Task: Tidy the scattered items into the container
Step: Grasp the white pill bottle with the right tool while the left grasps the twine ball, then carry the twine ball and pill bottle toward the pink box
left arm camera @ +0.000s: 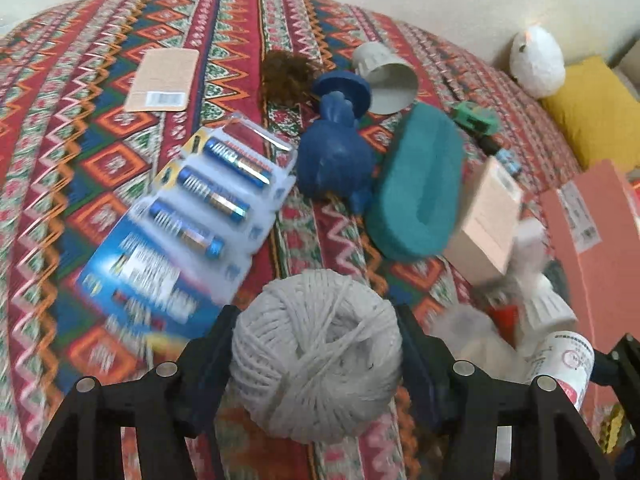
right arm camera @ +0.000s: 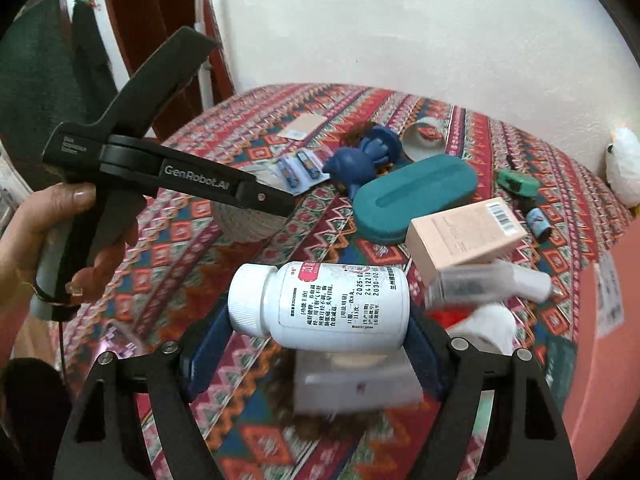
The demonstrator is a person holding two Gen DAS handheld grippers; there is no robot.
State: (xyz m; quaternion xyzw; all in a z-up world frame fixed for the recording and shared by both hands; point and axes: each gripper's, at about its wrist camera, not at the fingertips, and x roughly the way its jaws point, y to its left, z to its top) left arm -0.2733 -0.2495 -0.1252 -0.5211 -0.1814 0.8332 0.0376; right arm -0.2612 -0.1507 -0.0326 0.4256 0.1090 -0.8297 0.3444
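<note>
My left gripper (left arm camera: pixel 318 354) is shut on a ball of white string (left arm camera: pixel 316 354), held just above the patterned cloth. My right gripper (right arm camera: pixel 320 316) is shut on a white pill bottle (right arm camera: pixel 324 306), lying sideways between the fingers with its cap to the left. That bottle (left arm camera: pixel 568 364) also shows at the right edge of the left wrist view. The pink cardboard box (left arm camera: pixel 600 240), seemingly the container, lies at the right; its pink edge (right arm camera: pixel 600 340) fills the right side of the right wrist view. In the right wrist view the left gripper's body (right arm camera: pixel 168 176) is held by a hand (right arm camera: pixel 44 240).
Scattered on the cloth are a battery pack (left arm camera: pixel 192 220), a blue figurine (left arm camera: pixel 336 148), a teal case (left arm camera: pixel 420 184), a small pink carton (left arm camera: pixel 488 216), a grey cup (left arm camera: pixel 388 76), a brown tuft (left arm camera: pixel 286 76), a flat card (left arm camera: pixel 162 80) and a green toy (left arm camera: pixel 476 118). A white plush (left arm camera: pixel 538 60) sits by the wall.
</note>
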